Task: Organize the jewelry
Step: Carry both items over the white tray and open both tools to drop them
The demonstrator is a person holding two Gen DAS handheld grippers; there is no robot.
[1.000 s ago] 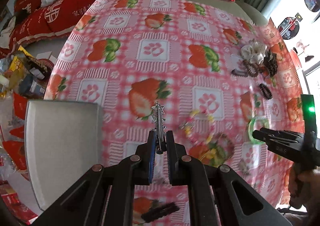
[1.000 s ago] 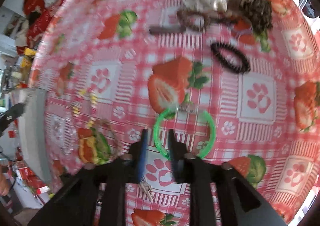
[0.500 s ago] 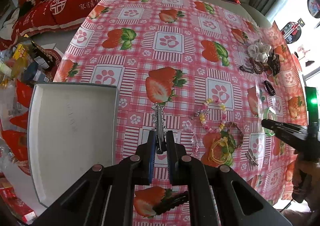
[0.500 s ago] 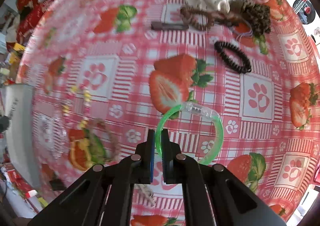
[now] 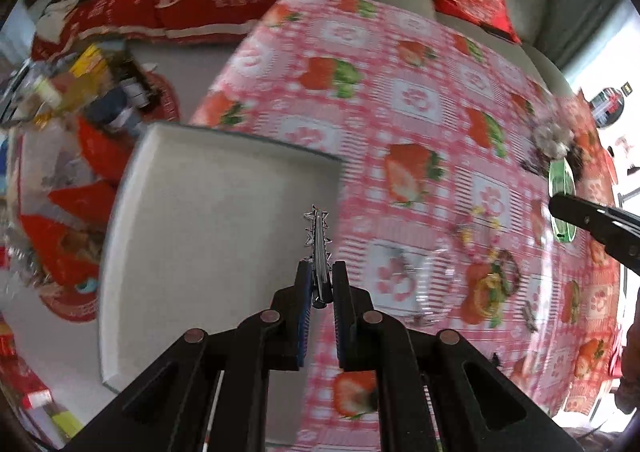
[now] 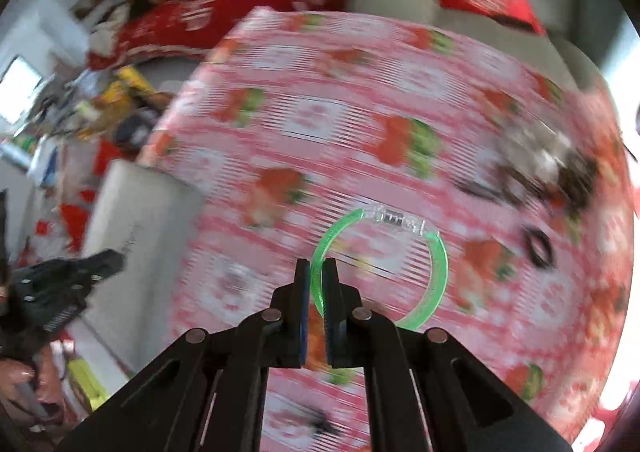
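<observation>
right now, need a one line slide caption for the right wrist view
Right gripper fingers shut on a green bangle, lifted over the strawberry tablecloth near a grey tray.

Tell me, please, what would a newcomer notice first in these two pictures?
First, the green bangle clamped in the right gripper, above the strawberry tablecloth. Next, the spiky silver hair clip pinched in the left gripper, at the right edge of the grey tray.

Motion blur all over the right wrist view
Far-right hair ties [image 6: 560, 168] just smear together; tray [image 6: 136, 252] partly cut off behind the left gripper [image 6: 108, 260].
</observation>
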